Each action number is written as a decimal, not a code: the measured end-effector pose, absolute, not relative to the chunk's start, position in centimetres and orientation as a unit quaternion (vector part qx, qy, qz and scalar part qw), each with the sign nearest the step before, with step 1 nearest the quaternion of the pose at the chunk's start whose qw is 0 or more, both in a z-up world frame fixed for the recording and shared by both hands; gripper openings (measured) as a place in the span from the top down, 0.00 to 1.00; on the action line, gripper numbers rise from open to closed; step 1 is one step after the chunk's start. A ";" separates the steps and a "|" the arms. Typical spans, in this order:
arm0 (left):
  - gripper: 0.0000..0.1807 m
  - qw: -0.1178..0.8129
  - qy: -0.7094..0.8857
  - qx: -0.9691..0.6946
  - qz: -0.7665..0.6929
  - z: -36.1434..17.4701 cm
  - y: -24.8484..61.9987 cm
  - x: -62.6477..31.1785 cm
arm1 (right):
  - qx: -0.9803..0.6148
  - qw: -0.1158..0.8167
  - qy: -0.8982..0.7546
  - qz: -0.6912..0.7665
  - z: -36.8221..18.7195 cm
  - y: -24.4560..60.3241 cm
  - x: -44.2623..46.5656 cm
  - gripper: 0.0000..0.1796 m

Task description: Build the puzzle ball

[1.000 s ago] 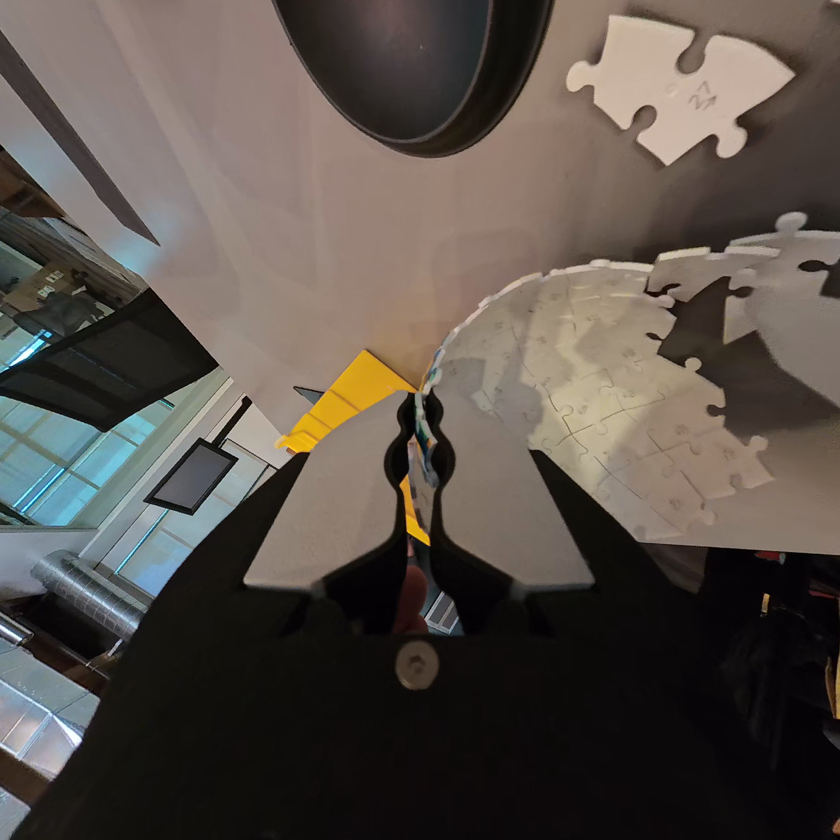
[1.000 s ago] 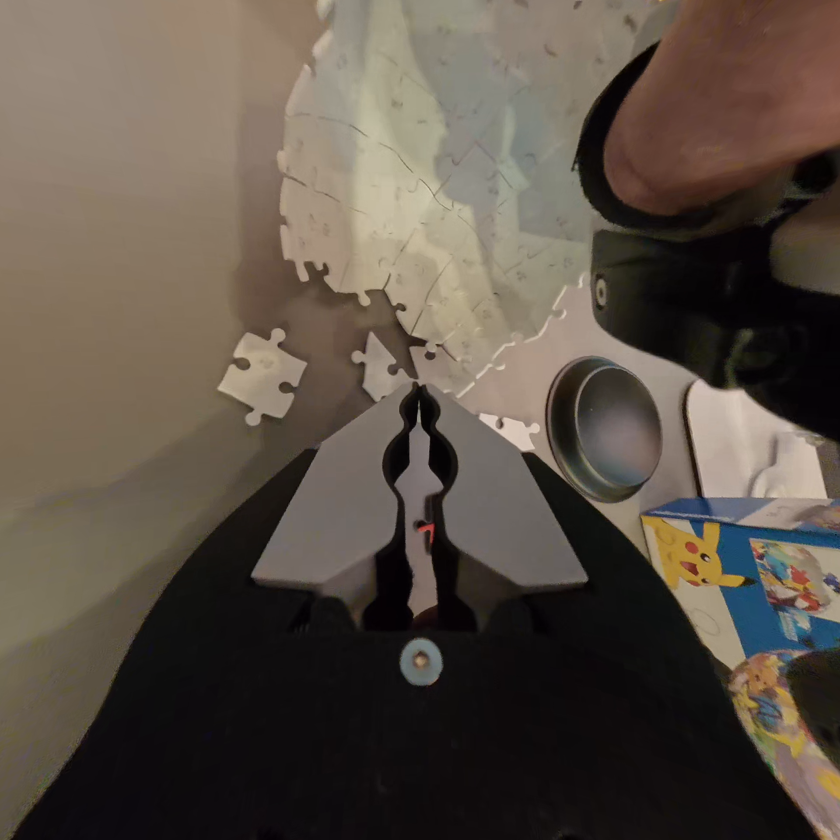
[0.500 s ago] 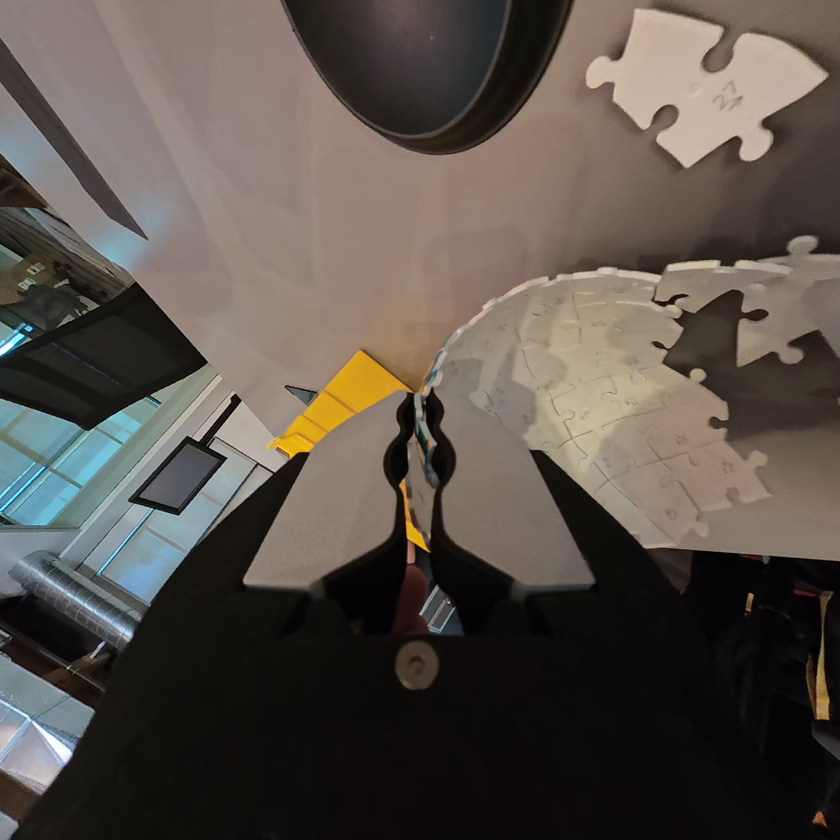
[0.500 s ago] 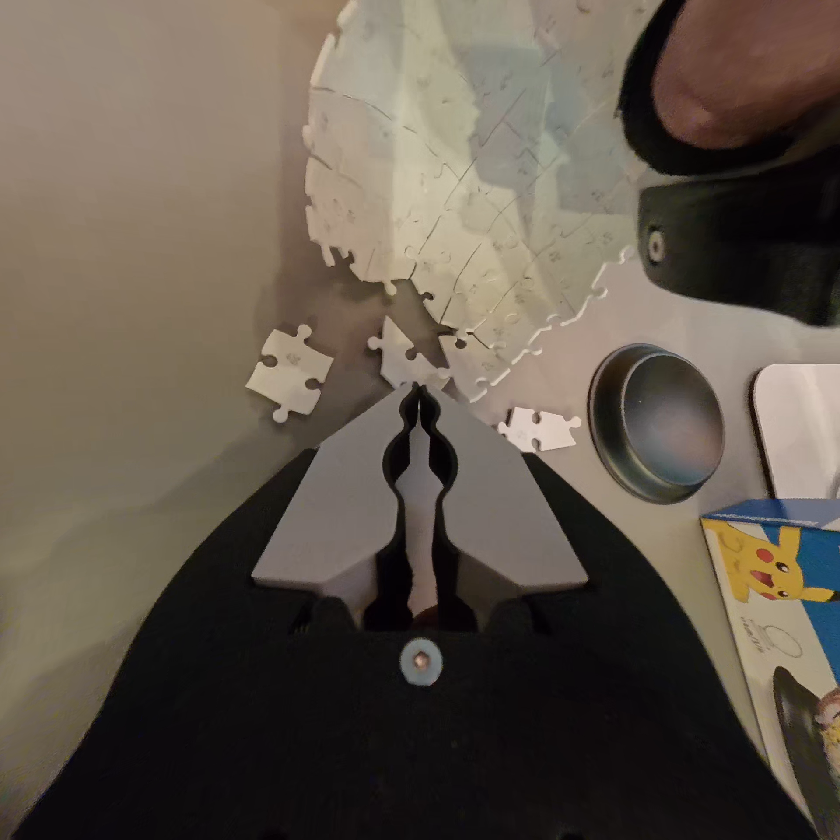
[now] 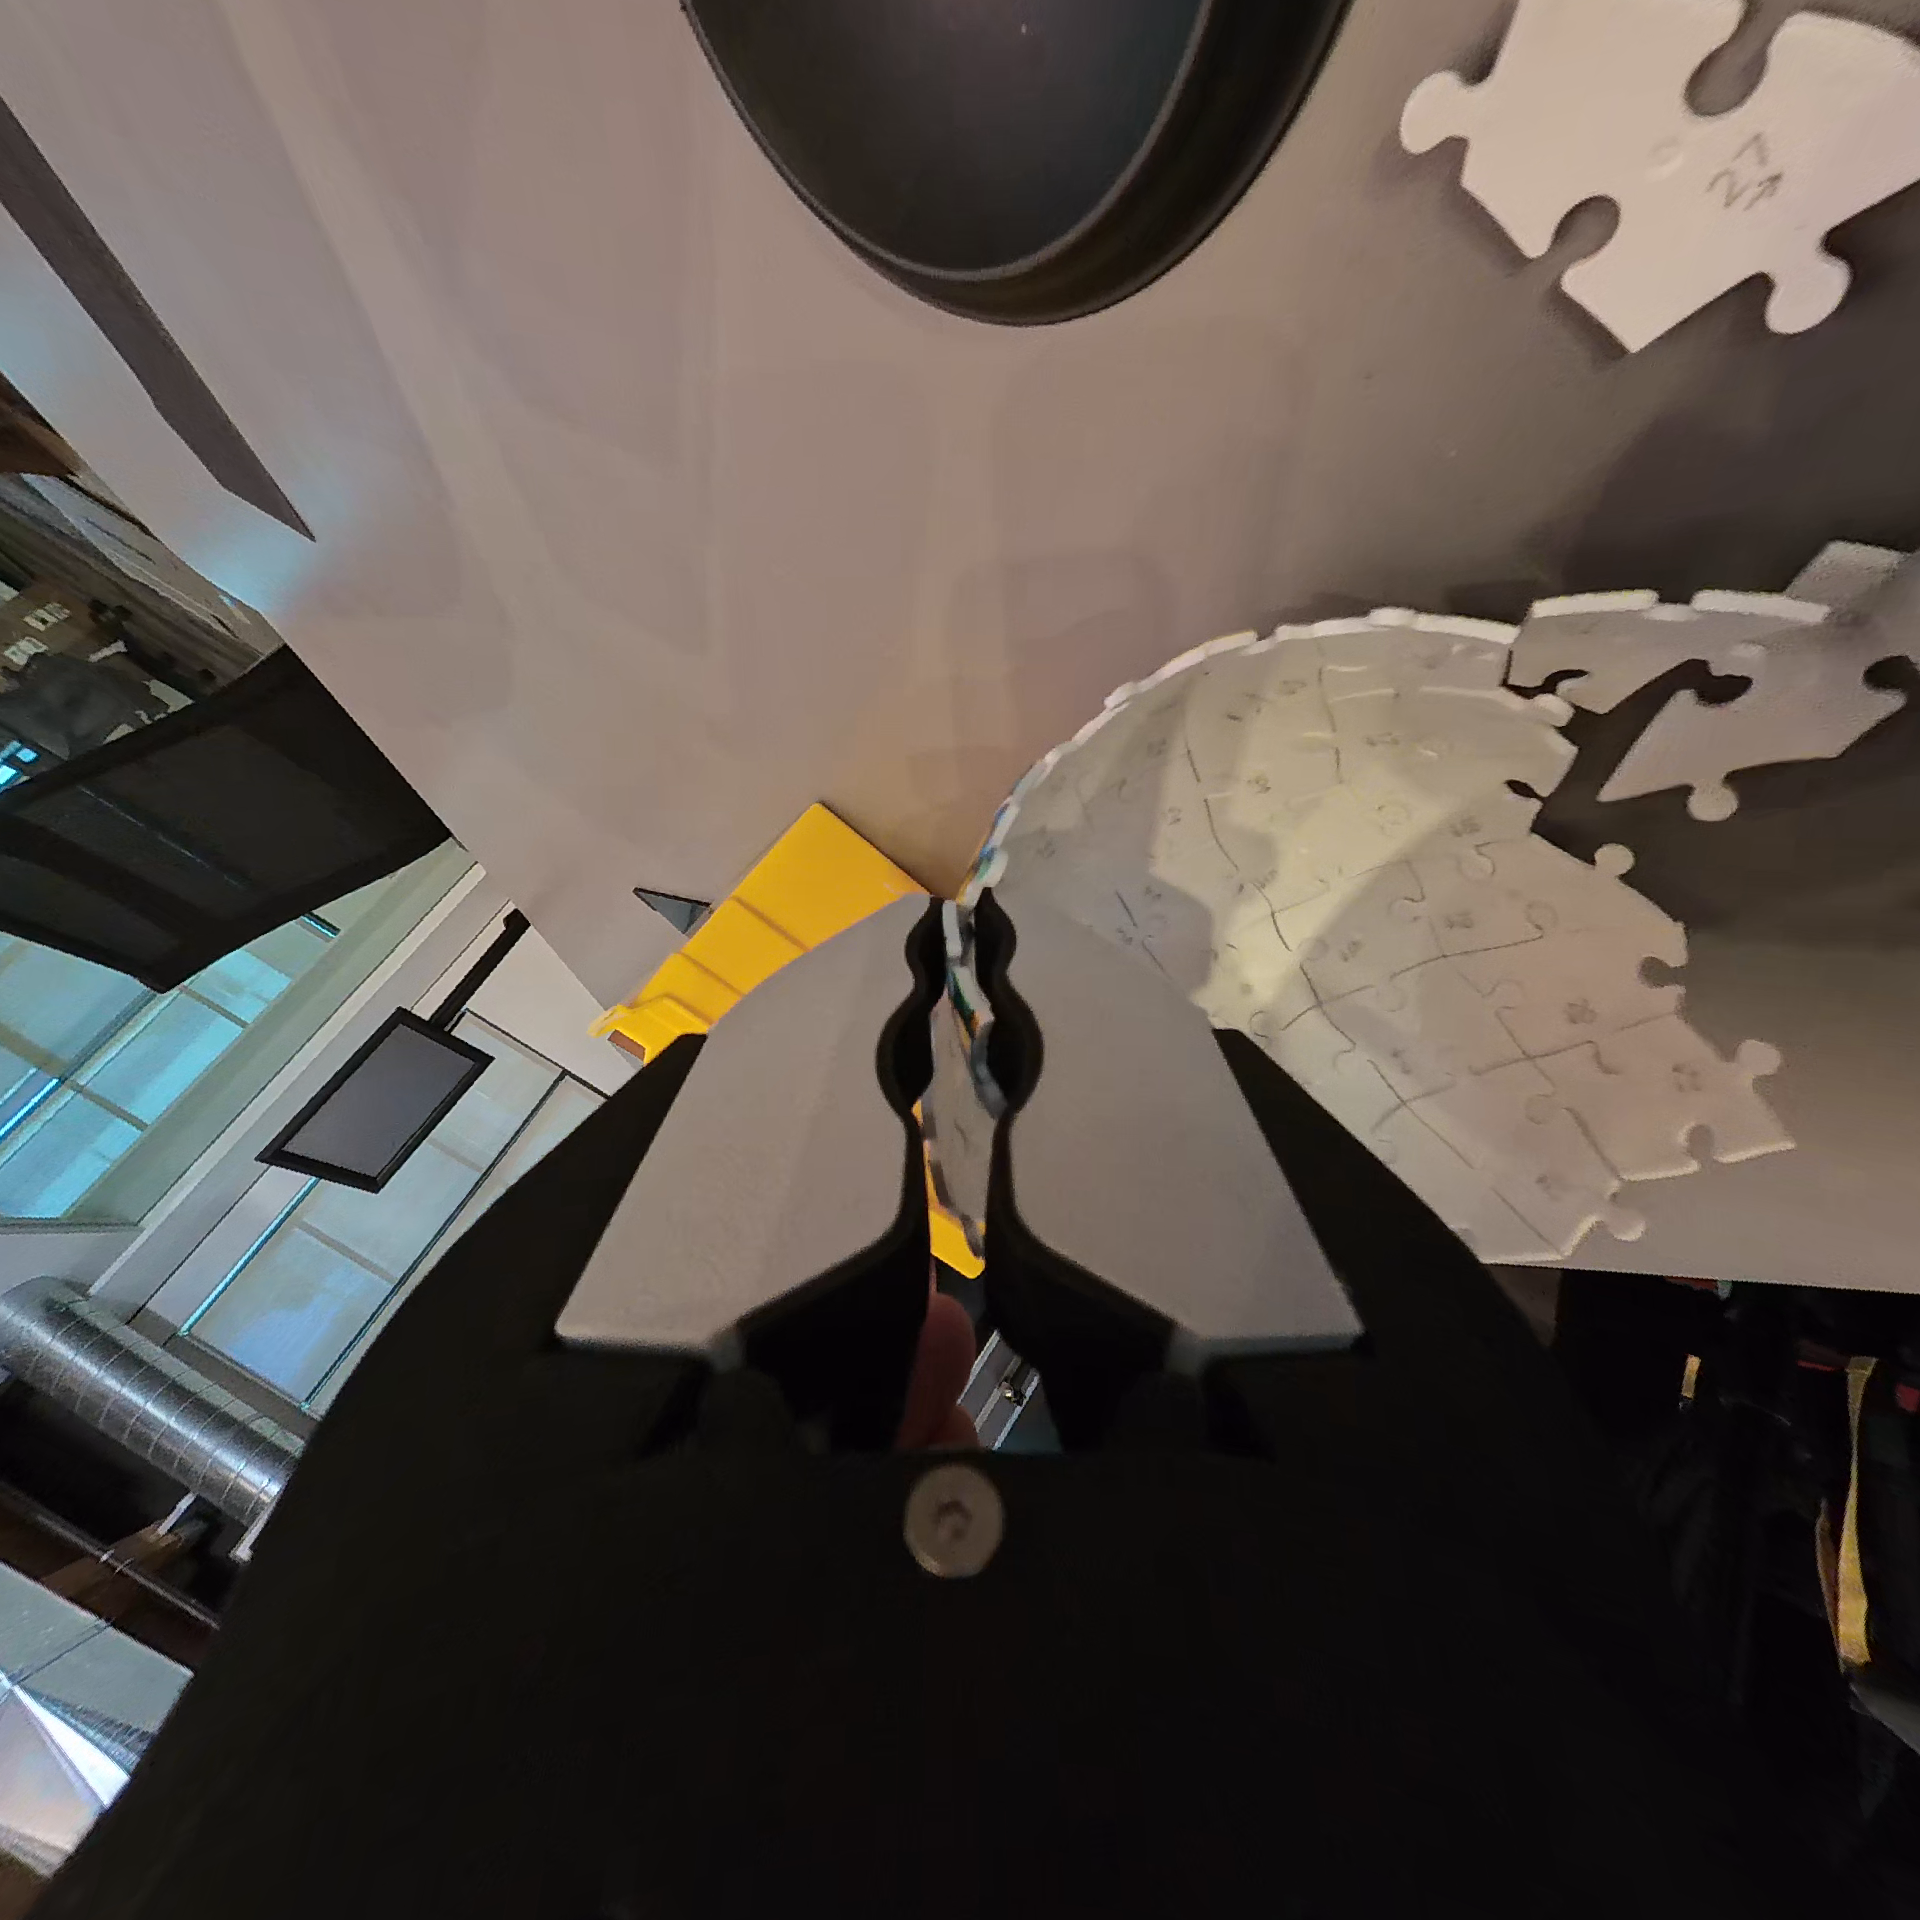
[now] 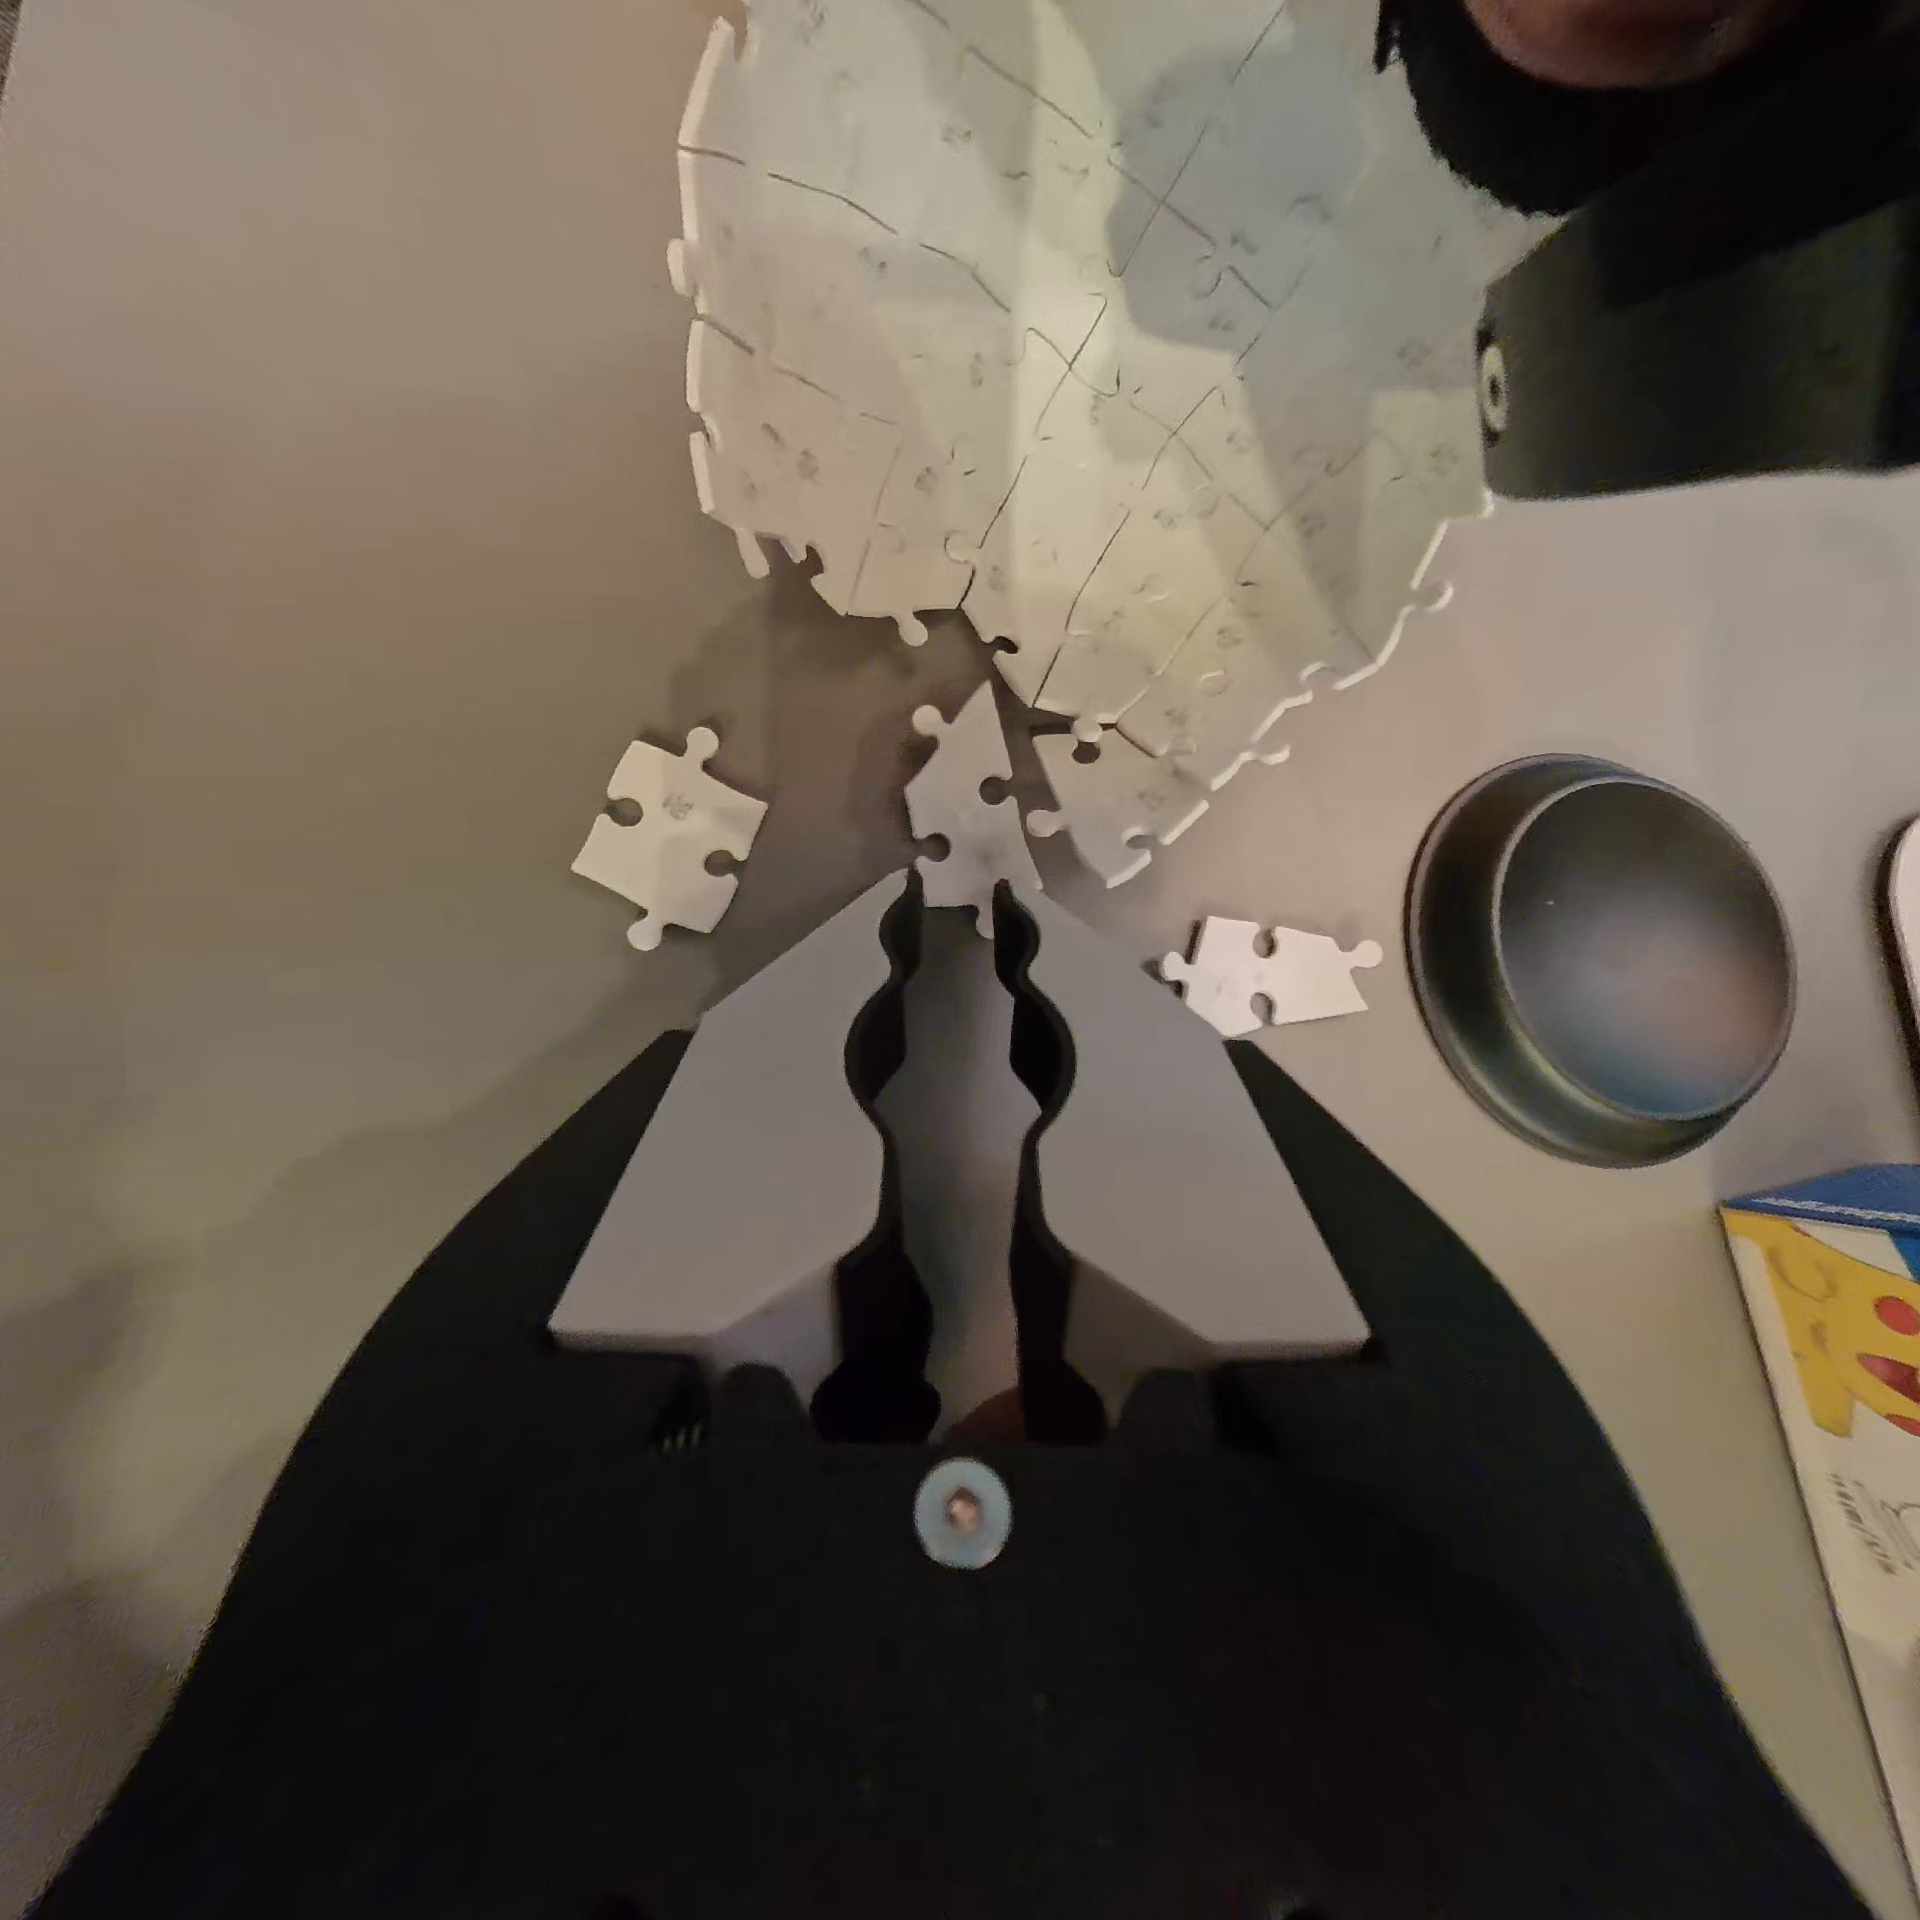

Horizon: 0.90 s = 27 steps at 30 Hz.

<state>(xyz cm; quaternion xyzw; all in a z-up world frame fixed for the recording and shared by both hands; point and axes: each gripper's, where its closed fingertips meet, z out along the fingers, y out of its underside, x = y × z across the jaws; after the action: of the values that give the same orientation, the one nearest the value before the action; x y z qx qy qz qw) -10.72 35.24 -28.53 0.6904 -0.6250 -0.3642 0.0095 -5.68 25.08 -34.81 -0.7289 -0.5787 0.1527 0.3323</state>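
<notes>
The half-built puzzle ball (image 6: 1039, 364) is a white curved shell with its inner side showing, tilted on the table. My left gripper (image 5: 961, 906) is shut on the shell's rim (image 5: 1351, 935); it also shows in the right wrist view (image 6: 1704, 364) at the top right. My right gripper (image 6: 956, 888) is slightly open and empty. A loose white piece (image 6: 966, 821) lies just ahead of its tips, against the shell's lower edge; the left wrist view shows it too (image 5: 1714, 707). I cannot tell whether it is joined to the shell.
Two more loose pieces lie left (image 6: 670, 842) and right (image 6: 1268, 977) of my right gripper; one shows in the left wrist view (image 5: 1714, 177). A round metal dish (image 6: 1600, 956) stands at the right. The puzzle box (image 6: 1849, 1403) lies at the lower right. About 12 centimeters separates my left fingertips from my right.
My right gripper was shut at the loose piece's near edge and its jaws have now parted a little. The left gripper keeps its hold on the shell, which has shifted slightly.
</notes>
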 end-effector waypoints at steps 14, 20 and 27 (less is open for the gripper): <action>0.97 0.016 -0.618 0.694 -0.369 -28.5 35.6 -11.4 | -0.726 0.332 -0.586 0.140 -34.2 26.1 -4.9 0.85; 0.98 0.020 -0.604 0.708 -0.364 -28.4 36.2 -12.6 | -0.723 0.312 -0.597 0.152 -34.7 25.3 -5.8 0.93; 0.98 0.018 -0.596 0.718 -0.359 -28.4 36.6 -13.4 | -0.726 0.312 -0.589 0.168 -34.6 24.7 -7.3 0.94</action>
<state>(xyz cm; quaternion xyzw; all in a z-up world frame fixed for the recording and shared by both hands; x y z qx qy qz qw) -13.41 36.59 -28.36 0.7180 -0.5963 -0.3585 0.0185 -7.34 24.74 -34.59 -0.7262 -0.5892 0.1683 0.3118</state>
